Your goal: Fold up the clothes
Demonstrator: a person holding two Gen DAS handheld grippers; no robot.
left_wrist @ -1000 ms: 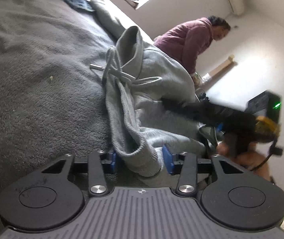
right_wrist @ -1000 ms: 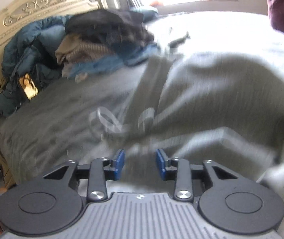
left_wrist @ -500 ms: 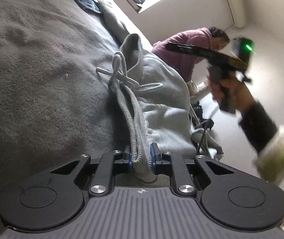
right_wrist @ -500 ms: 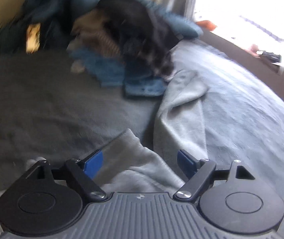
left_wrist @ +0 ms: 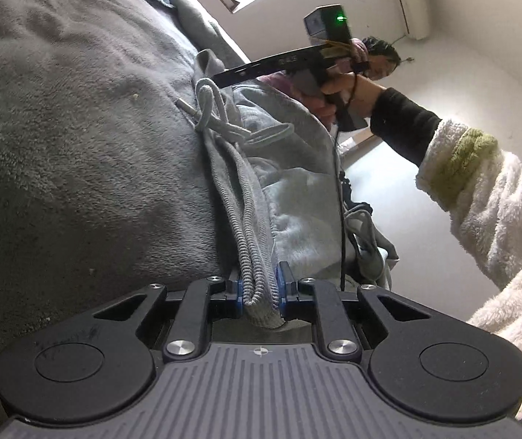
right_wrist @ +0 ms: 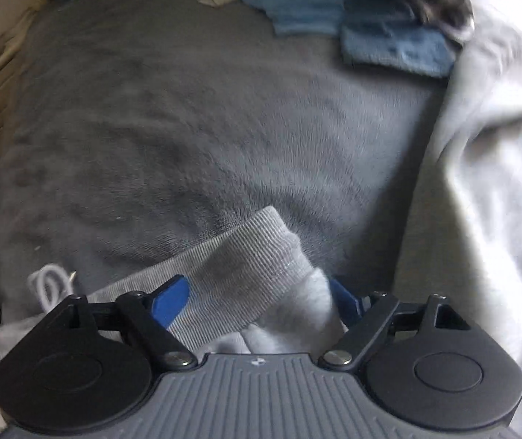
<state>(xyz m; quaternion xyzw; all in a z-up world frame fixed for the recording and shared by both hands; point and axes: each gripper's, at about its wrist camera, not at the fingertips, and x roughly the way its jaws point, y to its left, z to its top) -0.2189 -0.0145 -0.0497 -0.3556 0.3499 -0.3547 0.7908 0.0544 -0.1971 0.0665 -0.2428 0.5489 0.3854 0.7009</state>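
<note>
The soft, floppy grey sweatpants [left_wrist: 290, 168] lie on the bed [left_wrist: 78, 128], ribbed waistband [left_wrist: 257, 285] pinched at six o'clock by the left gripper [left_wrist: 259, 289], while the right gripper [right_wrist: 257, 300], jaws just opening, straddles a ribbed cuff [right_wrist: 246, 256], probably the firmest hold.

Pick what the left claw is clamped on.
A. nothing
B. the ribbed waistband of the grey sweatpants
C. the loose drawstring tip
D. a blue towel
B: in the left wrist view the left claw pinches the ribbed waistband of the grey sweatpants.
</note>
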